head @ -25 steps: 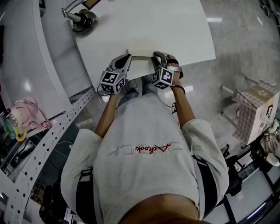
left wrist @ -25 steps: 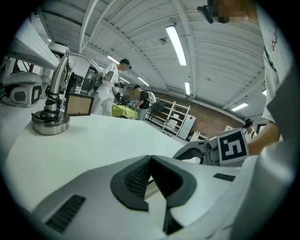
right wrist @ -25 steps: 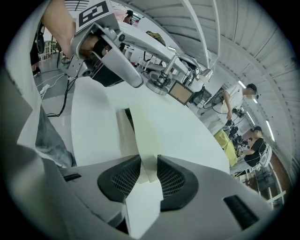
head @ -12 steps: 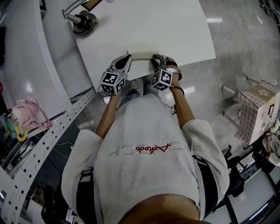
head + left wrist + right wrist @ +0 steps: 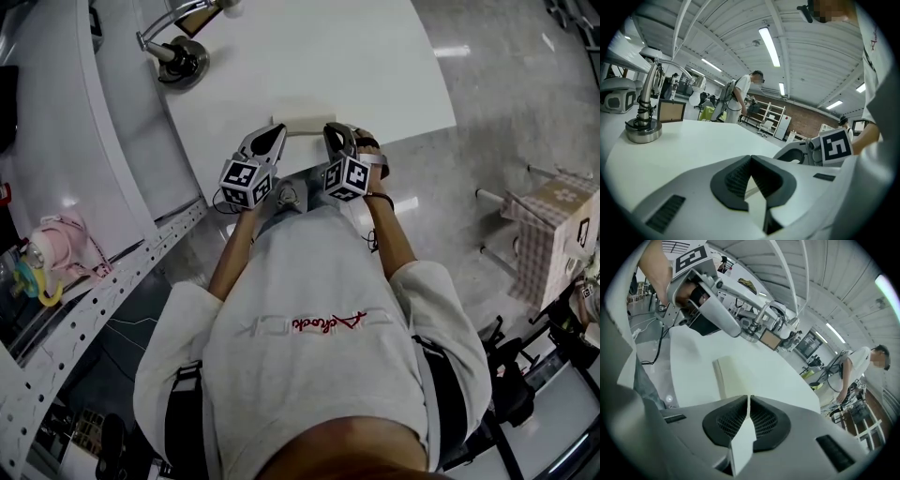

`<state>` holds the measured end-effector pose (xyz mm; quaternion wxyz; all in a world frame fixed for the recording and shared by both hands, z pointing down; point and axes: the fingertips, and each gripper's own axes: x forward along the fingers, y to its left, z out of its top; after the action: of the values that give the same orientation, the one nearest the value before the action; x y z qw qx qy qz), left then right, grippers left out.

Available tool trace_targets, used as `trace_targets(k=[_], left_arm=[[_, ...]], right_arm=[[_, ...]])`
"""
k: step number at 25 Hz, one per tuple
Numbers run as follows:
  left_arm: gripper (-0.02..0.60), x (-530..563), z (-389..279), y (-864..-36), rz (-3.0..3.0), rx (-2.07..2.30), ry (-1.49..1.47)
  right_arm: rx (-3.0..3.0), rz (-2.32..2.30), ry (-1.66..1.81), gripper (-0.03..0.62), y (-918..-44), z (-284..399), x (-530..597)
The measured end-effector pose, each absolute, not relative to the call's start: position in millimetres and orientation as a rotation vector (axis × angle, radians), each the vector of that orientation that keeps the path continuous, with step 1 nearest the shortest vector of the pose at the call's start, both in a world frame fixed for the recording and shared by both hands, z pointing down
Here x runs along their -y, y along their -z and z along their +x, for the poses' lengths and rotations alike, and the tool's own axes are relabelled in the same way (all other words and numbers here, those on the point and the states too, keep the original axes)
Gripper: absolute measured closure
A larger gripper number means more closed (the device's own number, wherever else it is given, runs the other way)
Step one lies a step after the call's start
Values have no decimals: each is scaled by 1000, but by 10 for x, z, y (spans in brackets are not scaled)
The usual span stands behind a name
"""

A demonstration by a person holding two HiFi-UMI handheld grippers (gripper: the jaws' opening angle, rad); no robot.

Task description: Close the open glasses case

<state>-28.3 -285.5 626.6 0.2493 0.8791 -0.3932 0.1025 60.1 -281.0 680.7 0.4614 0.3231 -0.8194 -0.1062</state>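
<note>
The cream glasses case point(image 5: 302, 126) lies flat on the white table point(image 5: 309, 56), close to its near edge, with its lid looking down. My left gripper point(image 5: 275, 138) is at the case's left end, its tips together and nothing between them. My right gripper point(image 5: 333, 133) is at the case's right end. Its jaws are closing, the tips are almost touching, and nothing is between them. In the right gripper view the case point(image 5: 733, 376) lies just ahead of the right gripper point(image 5: 748, 400), with the left gripper point(image 5: 733, 331) beyond it. The left gripper view shows its own shut tips point(image 5: 750, 160).
A metal stand with a round base point(image 5: 178, 54) stands at the table's far left corner. The table's near edge runs just under both grippers. A chair with a checked cushion point(image 5: 553, 225) is on the floor at right. A person point(image 5: 740, 96) stands far behind the table.
Both grippers and the case sit slightly higher in the head view, and the right gripper has lifted a little. More of the cream case shows between the grippers.
</note>
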Motion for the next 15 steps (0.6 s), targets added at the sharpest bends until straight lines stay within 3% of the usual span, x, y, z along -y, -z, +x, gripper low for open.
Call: trace_targets(k=[2,9,15], left_arm=[[555,2850,-268,-6221,2409,1066,-279],[555,2842,-296,-5997,2469,1070,-255],[555,2774,-301,-5808,2527,1050,-229]], right_arm=[[2015,839,300,591,-6688,602,2860],[2031,928,311,591,-6430,566,2865],[2247,1187,6,591,-5983,484,2841]])
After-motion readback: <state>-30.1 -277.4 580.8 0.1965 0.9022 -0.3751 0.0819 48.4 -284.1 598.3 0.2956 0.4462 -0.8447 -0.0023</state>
